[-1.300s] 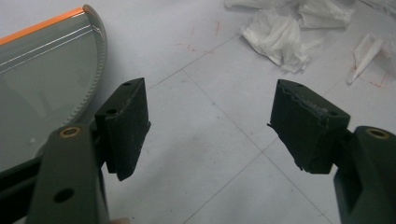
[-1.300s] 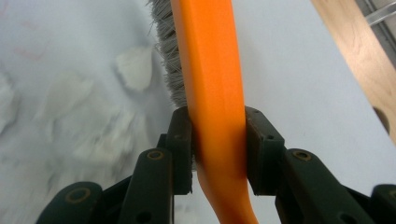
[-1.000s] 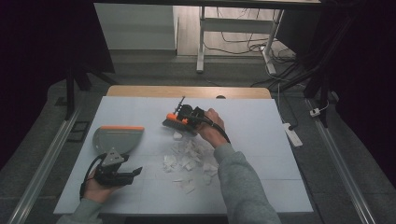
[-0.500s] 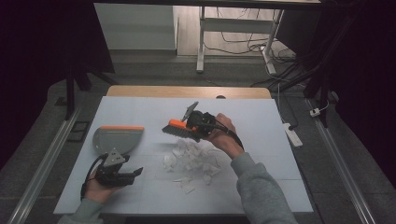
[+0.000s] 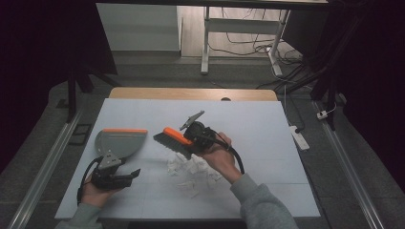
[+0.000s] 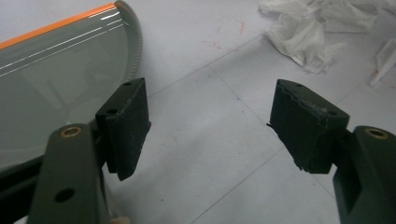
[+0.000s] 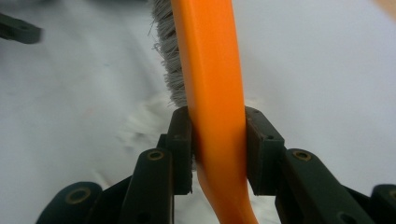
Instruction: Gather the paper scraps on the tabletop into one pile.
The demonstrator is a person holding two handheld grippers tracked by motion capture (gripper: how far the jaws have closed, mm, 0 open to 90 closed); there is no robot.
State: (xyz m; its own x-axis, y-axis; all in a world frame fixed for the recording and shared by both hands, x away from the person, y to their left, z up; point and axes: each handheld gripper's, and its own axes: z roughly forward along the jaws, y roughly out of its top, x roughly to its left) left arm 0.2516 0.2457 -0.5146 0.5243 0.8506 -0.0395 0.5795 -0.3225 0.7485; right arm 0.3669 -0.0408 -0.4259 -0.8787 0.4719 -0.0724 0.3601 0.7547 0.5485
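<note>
High view is showing the right gripper clamping the orange handle of a brush, with the brush head reaching out ahead of the gripper toward the dustpan. Right gripper view is showing the brush handle sitting squarely between the two pads, which are pressing on either side of it, and grey bristles are hanging off one side of the handle just beyond the jaws. Crumpled white paper scraps are lying on the bench just below and beside the right gripper, close to the hand that is holding it.

The left gripper is resting low over the bench, its jaws standing wide apart and gripping nothing. Left gripper view is showing the left gripper with bare bench surface between its pads; the dustpan, grey with an orange front edge, is lying just ahead and to one side of one jaw, while paper scraps are lying farther ahead on the other side. In the high view the dustpan is sitting just beyond the left gripper, apart from it.
</note>
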